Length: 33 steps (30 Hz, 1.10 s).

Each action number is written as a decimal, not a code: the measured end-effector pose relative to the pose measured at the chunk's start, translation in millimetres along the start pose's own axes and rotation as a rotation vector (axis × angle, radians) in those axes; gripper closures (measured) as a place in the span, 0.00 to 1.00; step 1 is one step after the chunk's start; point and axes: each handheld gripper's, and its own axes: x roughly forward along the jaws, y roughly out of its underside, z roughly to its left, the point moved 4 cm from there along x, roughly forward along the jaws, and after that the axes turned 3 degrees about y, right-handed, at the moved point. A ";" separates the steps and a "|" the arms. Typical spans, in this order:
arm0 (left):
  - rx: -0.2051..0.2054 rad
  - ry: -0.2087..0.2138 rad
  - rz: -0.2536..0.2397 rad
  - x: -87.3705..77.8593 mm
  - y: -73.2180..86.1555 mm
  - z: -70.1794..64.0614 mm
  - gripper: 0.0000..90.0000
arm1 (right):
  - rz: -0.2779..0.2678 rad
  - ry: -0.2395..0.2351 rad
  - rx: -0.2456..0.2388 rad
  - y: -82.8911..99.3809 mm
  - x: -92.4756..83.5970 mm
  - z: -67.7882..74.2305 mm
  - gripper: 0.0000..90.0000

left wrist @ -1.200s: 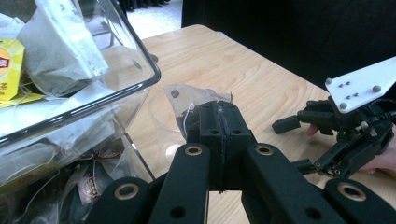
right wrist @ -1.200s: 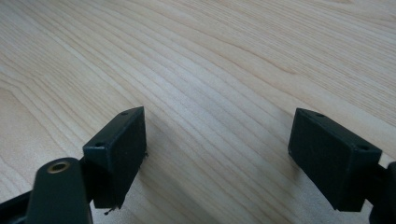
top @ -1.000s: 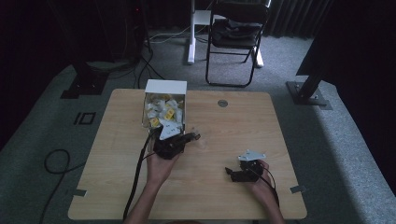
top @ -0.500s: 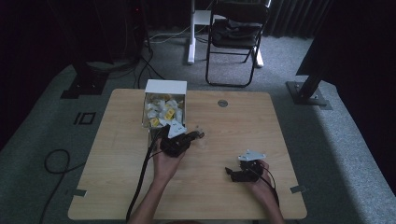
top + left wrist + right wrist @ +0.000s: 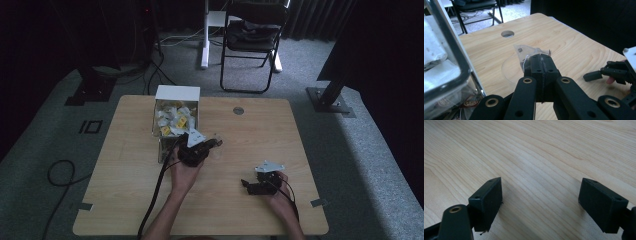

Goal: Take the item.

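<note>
Left gripper view: the left gripper [image 5: 541, 65] has its 2 black jaws pressed together on a small clear plastic sachet with a thin white string [image 5: 530, 53].
Held item: the sachet sticks out past the jaw tips, above the light wooden table [image 5: 574, 50], just beside the white-walled clear box of sachets [image 5: 446, 62].
High view: the left gripper [image 5: 212, 145] points right of the box [image 5: 176, 117]; the right gripper [image 5: 248, 185] rests well apart, near the front right of the table [image 5: 125, 200].
Right gripper view: the right gripper [image 5: 540, 202] stands with its 2 jaws wide apart and bare tabletop between them; nothing is held.
Risk 1: the grip appears to catch 1 thin edge of the slippery film, so a quick swing could let the sachet slide out and drop.
Risk 2: the loose string could snag on the box wall or on a jaw and tug the sachet askew.
Risk 3: a handover to the open jaws could miss, since the film is clear and limp and may fold away from the pads.
Risk 4: the trailing cable [image 5: 157, 190] could drag against the box and shift it.
</note>
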 end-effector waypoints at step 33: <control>0.012 -0.054 -0.008 22.9 -10.2 -0.3 1.00 | 0.000 0.000 -0.002 0.0 0.0 0.0 0.21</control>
